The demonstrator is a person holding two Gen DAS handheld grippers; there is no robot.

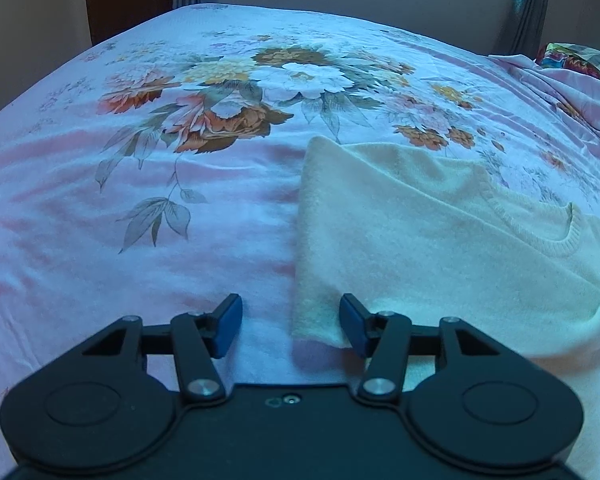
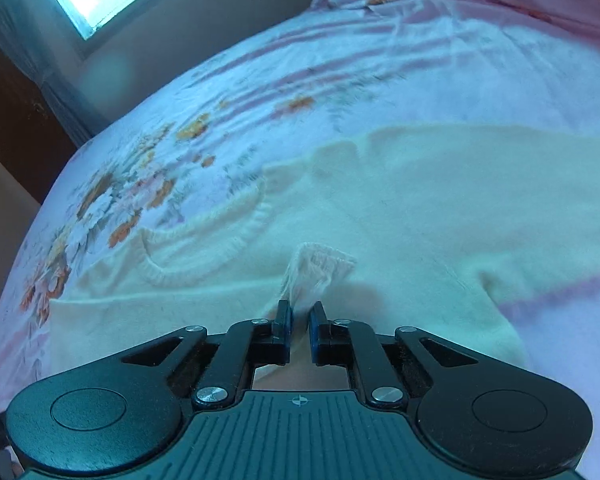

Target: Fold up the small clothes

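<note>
The right gripper [image 2: 299,322] is seen nearly closed, its blue pads pinched on a ribbed cuff [image 2: 320,270] of the cream knitted sweater [image 2: 420,208]; the cuff stands up just ahead of the fingertips, lifted off the body of the garment. The left gripper [image 1: 291,330] is held about half open, with nothing clamped: the near corner of the sweater's folded edge [image 1: 320,320] lies between the fingers, just beside the right-hand pad, but no pressure on it can be made out.

The sweater is spread on the floral bedsheet [image 1: 140,200], ahead of both tools. From the left tool it lies ahead and to the right, its ribbed neckline [image 1: 556,240] further off to the right; from the right tool the neckline lies ahead and to the left, with the body of the garment reaching ahead and to the right.

As to progress, a straight doubled edge along one side suggests that a first inward fold has been made there. The sleeve taken by its cuff is judged to be in the course of being laid across the body. Left to be done, as far as can be judged: the sleeve set down flat, and the garment folded across its length into a compact shape. No other clothes, folded or waiting, can be identified with certainty.
</note>
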